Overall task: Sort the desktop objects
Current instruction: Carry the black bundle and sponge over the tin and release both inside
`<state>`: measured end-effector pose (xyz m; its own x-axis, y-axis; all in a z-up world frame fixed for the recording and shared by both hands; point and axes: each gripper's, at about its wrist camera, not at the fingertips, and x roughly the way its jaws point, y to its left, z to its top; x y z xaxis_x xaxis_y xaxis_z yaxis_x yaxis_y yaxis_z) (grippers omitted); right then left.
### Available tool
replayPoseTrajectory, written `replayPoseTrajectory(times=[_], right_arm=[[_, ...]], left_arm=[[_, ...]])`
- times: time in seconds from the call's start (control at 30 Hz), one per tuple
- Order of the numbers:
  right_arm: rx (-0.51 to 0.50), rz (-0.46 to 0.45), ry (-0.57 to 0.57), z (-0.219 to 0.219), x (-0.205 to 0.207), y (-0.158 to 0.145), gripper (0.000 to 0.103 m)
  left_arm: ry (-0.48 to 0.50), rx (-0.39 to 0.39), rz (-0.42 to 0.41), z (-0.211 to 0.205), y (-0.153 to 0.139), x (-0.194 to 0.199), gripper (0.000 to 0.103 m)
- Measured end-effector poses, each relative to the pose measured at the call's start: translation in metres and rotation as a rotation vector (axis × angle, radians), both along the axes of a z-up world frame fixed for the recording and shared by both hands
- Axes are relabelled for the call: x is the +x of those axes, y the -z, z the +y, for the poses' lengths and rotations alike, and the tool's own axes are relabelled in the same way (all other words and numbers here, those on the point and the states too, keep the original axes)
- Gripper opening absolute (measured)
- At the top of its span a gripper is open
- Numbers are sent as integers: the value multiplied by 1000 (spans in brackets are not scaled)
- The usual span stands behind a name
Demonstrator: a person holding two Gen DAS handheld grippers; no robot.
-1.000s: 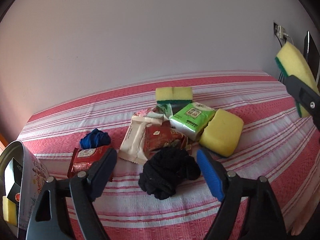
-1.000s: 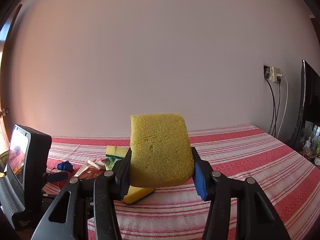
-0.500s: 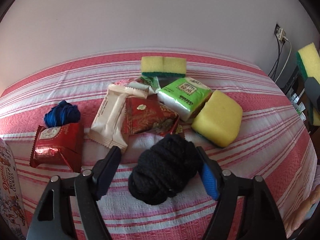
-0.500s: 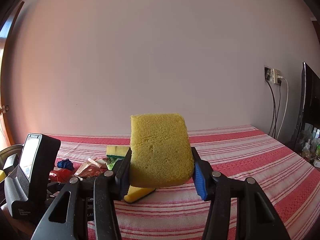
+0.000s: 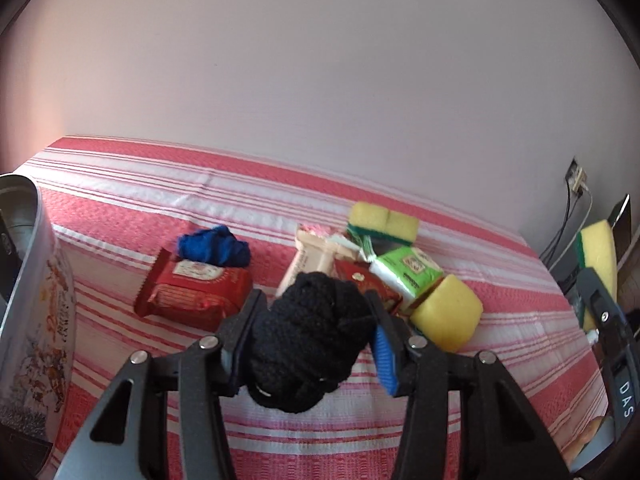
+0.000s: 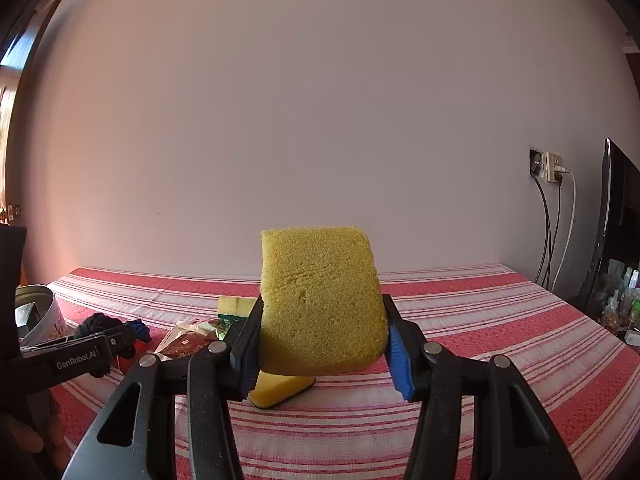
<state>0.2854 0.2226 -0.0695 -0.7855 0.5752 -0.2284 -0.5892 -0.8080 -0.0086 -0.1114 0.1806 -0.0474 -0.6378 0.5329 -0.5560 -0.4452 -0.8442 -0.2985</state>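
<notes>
Black knitted bundle (image 5: 308,336), loose on the table half a second ago, now sits pinched in the left gripper (image 5: 314,350) fingers, lifted, the tin (image 5: 36,312) at nine o'clock, while the right gripper (image 6: 322,346) still clamps its yellow sponge (image 6: 320,304).

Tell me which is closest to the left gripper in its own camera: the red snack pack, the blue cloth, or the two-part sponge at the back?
1. Red snack pack, just ahead, left.
2. Blue cloth, behind it.
3. Two-part sponge, far back, right.
</notes>
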Motion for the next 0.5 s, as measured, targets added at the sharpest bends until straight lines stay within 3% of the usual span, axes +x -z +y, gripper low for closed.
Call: replayPoseTrajectory(times=[0.13,0.3,0.5], right_arm=[[16,1,-31,-7,0,0,55],[53,-22,-54,-16,-5,2,55],[38,-24,-56,-14,-4,3,55]], left_arm=[[-112,6,130,-22,-14,13,49],[-274,-114,370,-34,-29,32,49],[-300,-79,351,-47,-29,27,49]])
